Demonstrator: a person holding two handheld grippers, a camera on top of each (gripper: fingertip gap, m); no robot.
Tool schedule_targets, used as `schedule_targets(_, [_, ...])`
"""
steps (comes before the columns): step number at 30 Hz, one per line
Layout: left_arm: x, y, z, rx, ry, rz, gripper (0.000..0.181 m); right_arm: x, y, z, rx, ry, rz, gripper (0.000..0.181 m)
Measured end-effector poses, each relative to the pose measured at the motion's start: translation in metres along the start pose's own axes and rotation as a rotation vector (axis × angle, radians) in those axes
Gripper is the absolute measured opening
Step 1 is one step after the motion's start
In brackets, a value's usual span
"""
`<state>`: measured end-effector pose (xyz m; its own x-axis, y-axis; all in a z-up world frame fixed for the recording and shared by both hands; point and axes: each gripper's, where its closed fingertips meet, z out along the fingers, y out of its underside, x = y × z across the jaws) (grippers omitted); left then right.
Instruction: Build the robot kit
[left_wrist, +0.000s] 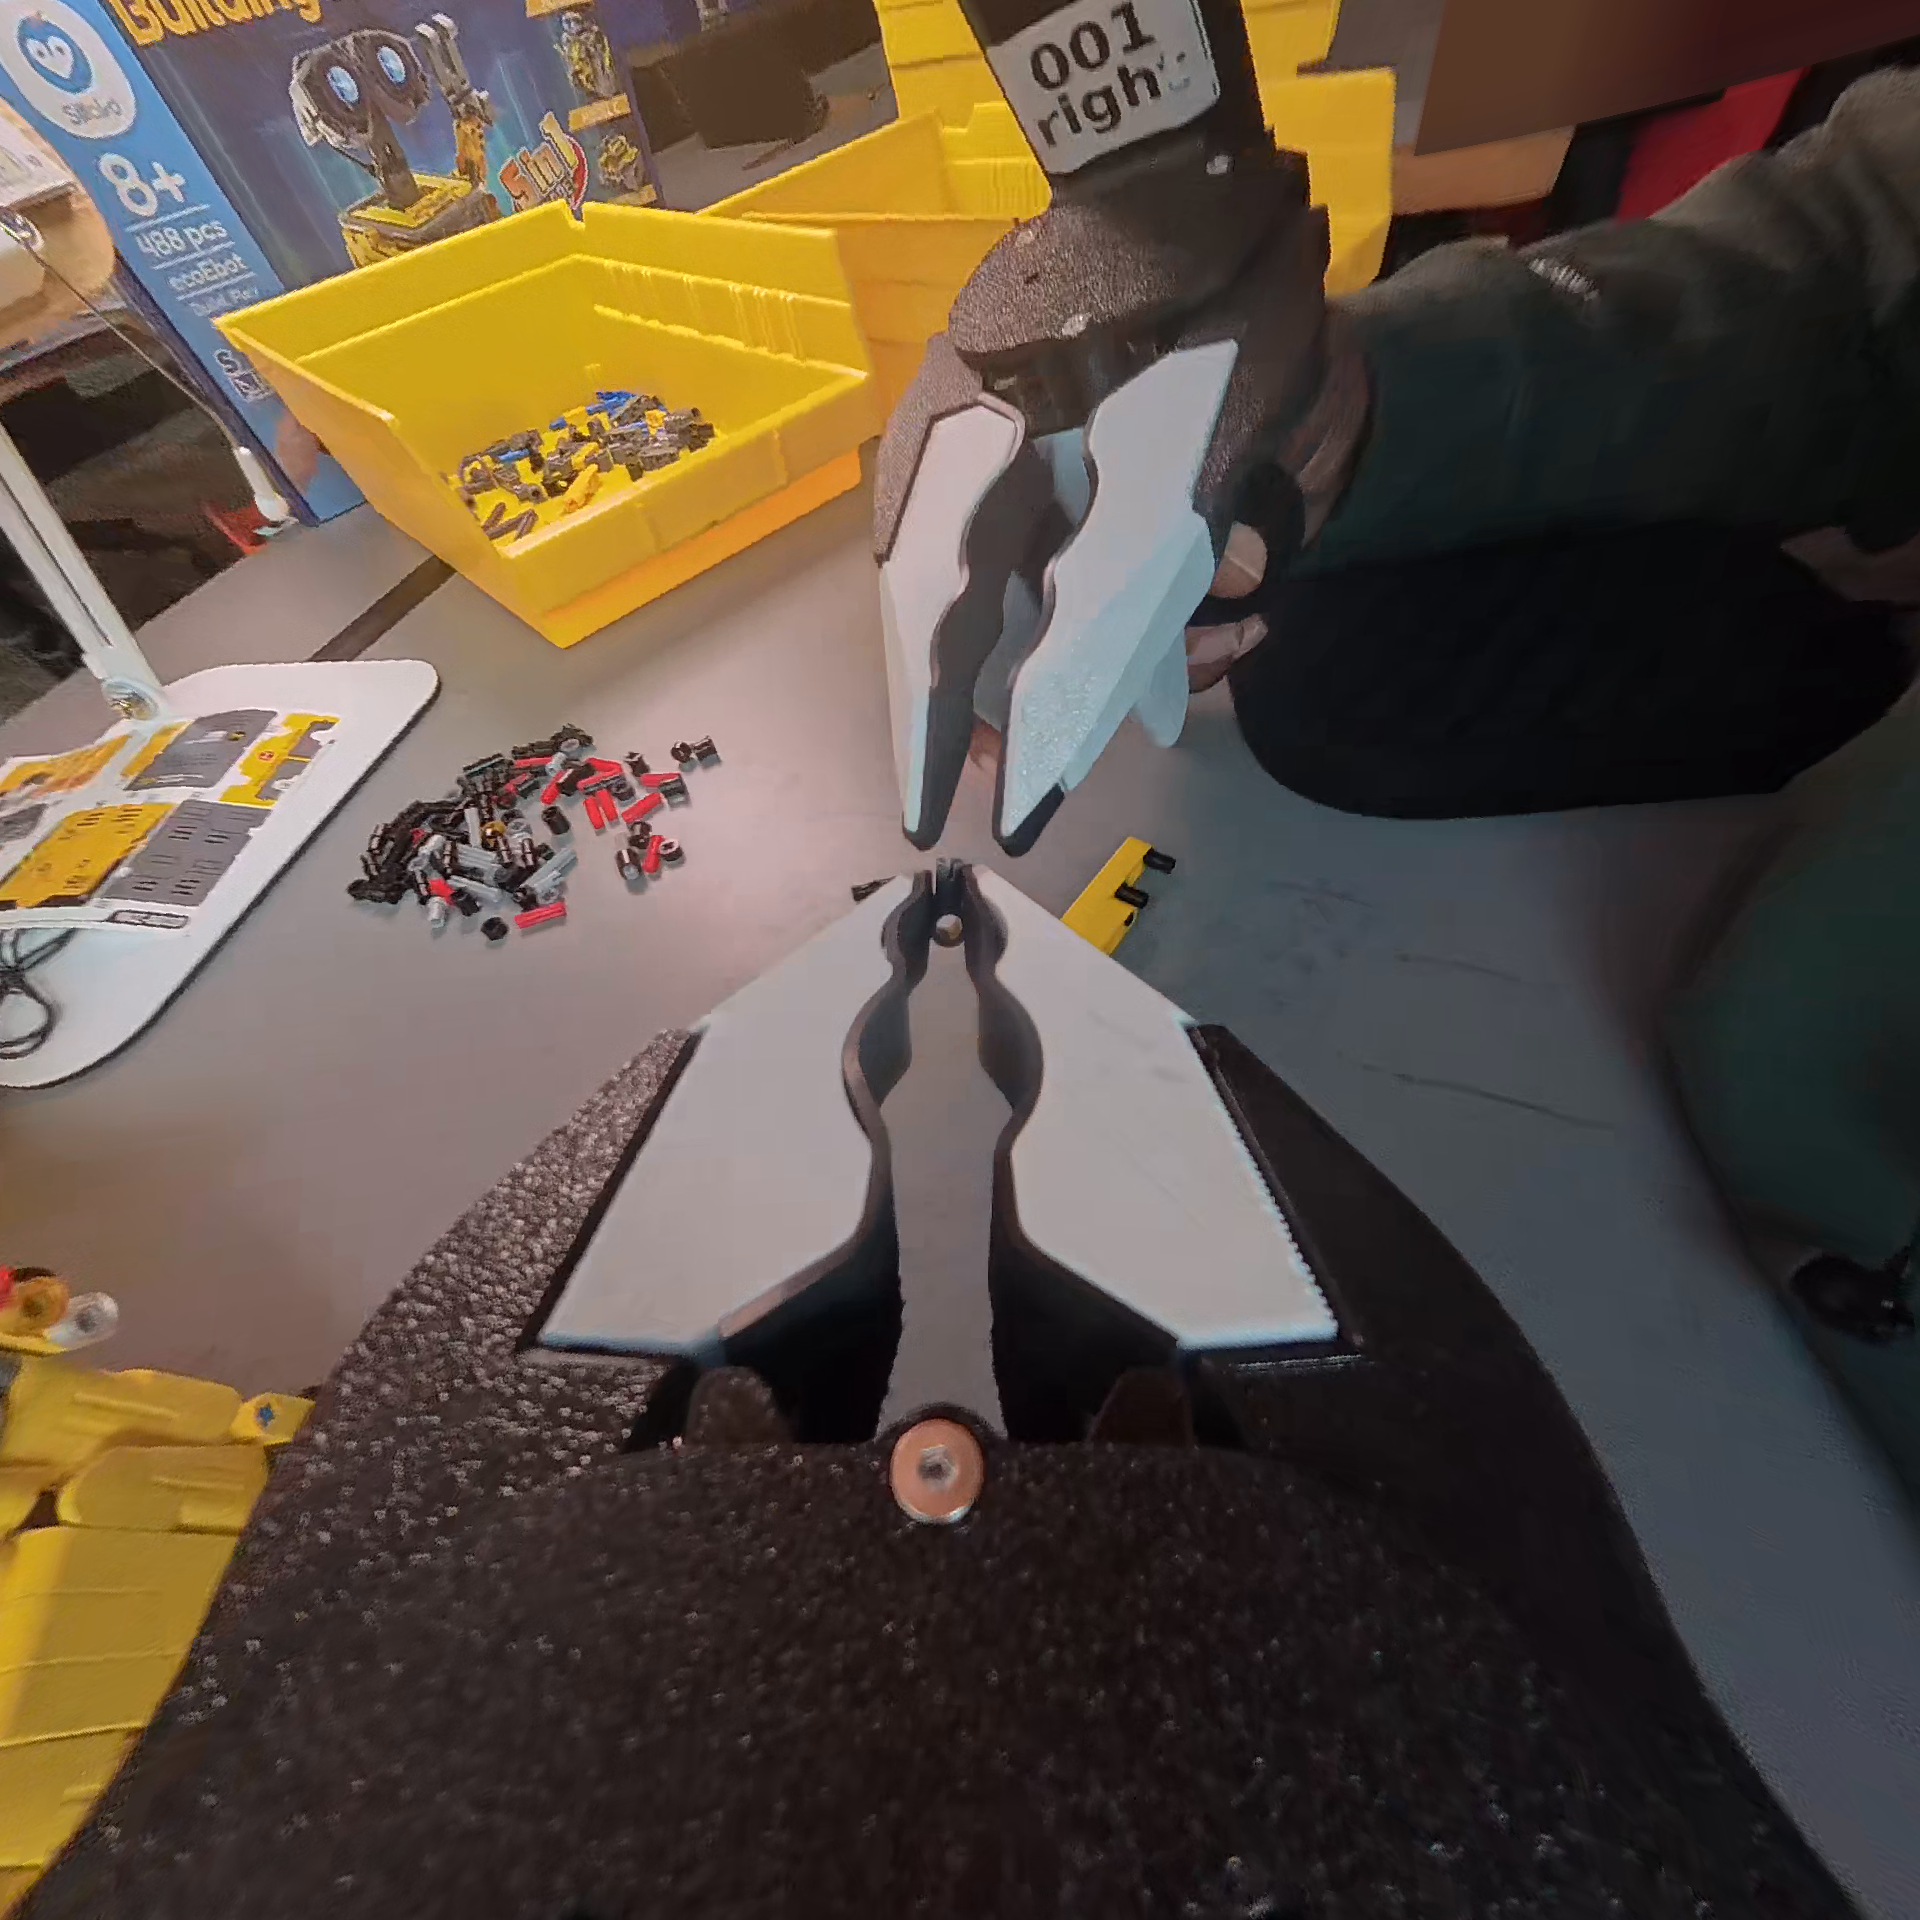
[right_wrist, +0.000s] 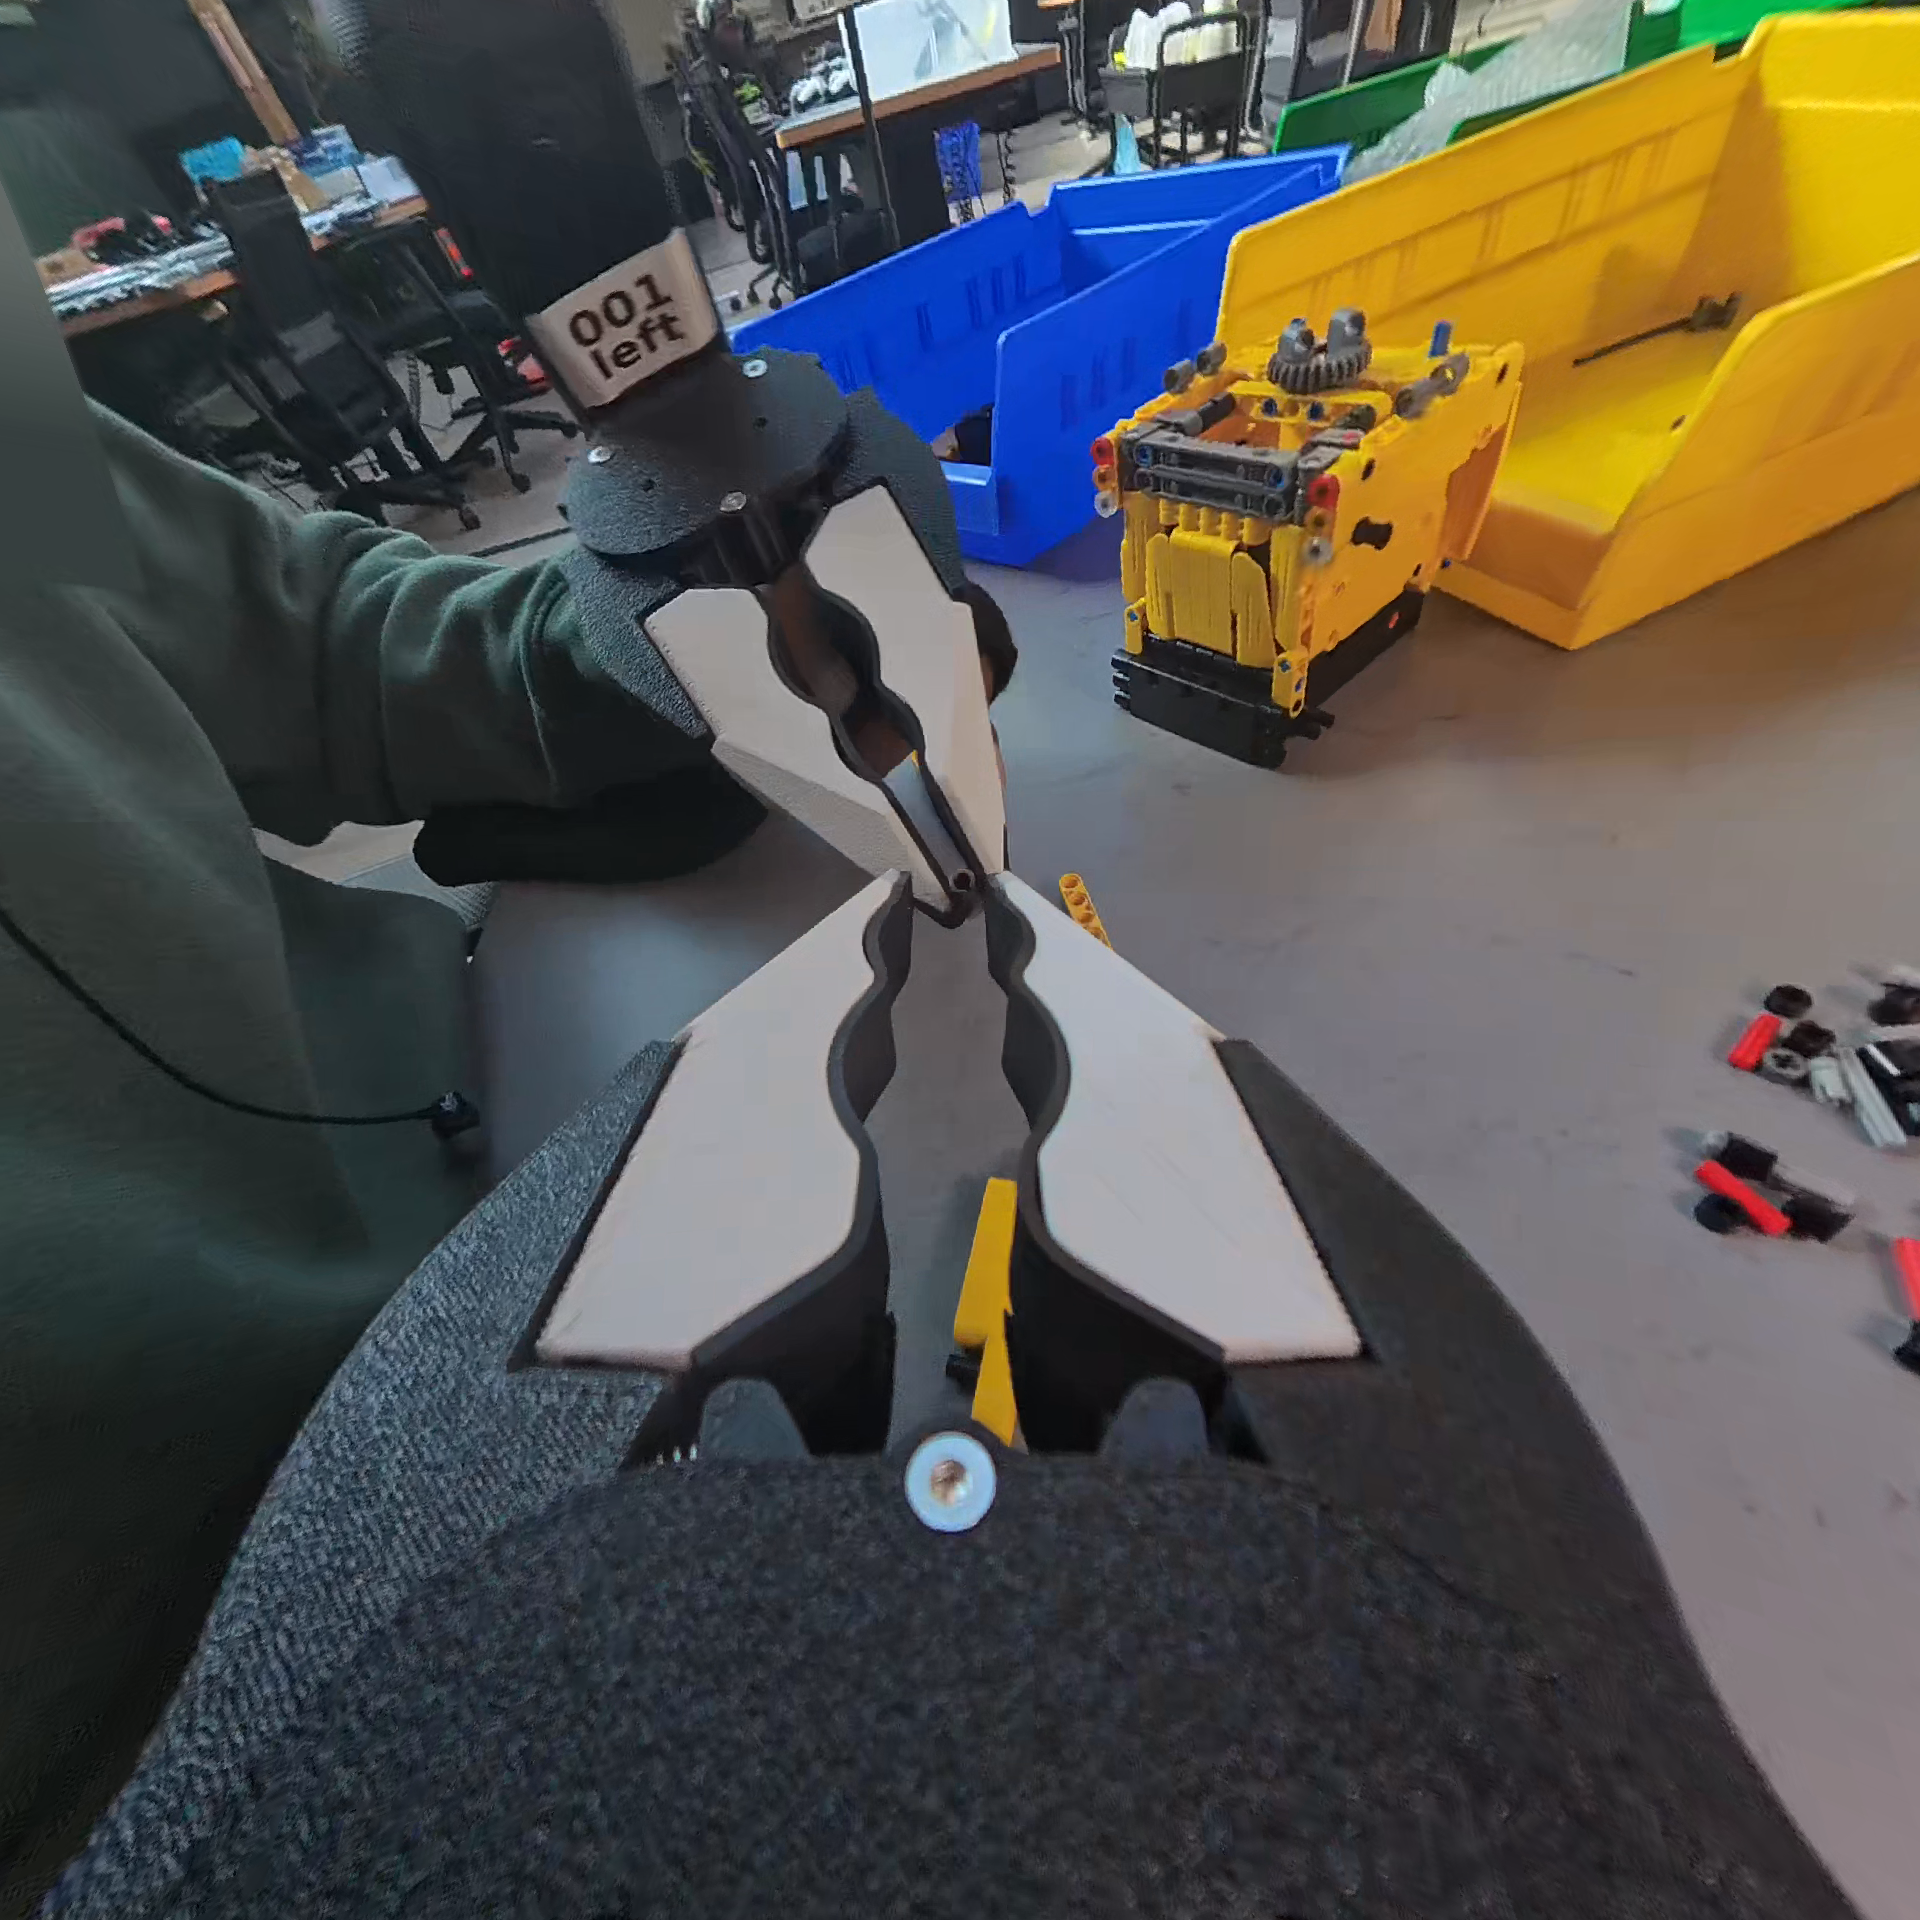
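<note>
Left gripper (left_wrist: 943, 883): jaws drawn narrow, tips pinching a small black pin (left_wrist: 945, 878), which stands between them just above the grey table (left_wrist: 1455, 1039). Right gripper (left_wrist: 971, 831): jaws parted a little, nothing between the tips, which hang directly over the left gripper's tips, nearly touching the pin (in the right wrist view the two sets of tips meet point to point).

Just right of the left tips lies a yellow beam (left_wrist: 1107, 899) with black pegs in its side. Ahead and to the left: a loose pile of black, red and grey pieces (left_wrist: 520, 831); beyond that, a yellow bin (left_wrist: 644, 582) holding more small parts. A part-built yellow model (right_wrist: 1288, 540) stands ahead-right of the right gripper, before a blue bin (right_wrist: 1039, 343).
</note>
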<state>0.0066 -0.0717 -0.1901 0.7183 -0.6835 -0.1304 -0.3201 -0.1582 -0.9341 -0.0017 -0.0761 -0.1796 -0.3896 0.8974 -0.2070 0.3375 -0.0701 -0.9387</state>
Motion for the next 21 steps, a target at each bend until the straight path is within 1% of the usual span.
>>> schedule_targets(4, [-0.006,0.007,0.004,-0.076,-0.133,0.192,0.004,0.007,0.006,0.003,-0.025,-0.005,0.224,0.015])
schedule_targets(7, [-0.010,0.010,0.005,-0.122,-0.219,0.318,0.004,0.010,0.009,0.006,-0.016,-0.008,0.346,0.014])
schedule_targets(10, [-0.014,0.011,0.006,-0.163,-0.294,0.442,0.004,0.012,0.012,0.007,-0.011,-0.016,0.432,0.012])
schedule_targets(15, [-0.015,0.011,0.007,-0.230,-0.390,0.655,0.004,0.014,0.012,0.007,0.008,-0.029,0.485,0.008])
schedule_targets(18, [-0.013,0.010,0.007,-0.226,-0.406,0.693,0.005,0.013,0.013,0.007,-0.004,-0.020,0.441,0.004])
schedule_targets(19, [-0.012,0.008,0.006,-0.202,-0.400,0.674,0.005,0.011,0.011,0.006,-0.001,-0.035,0.435,0.004])
schedule_targets(21, [-0.009,0.002,0.006,-0.130,-0.350,0.573,0.005,0.010,0.008,0.002,0.009,-0.076,0.440,0.003])
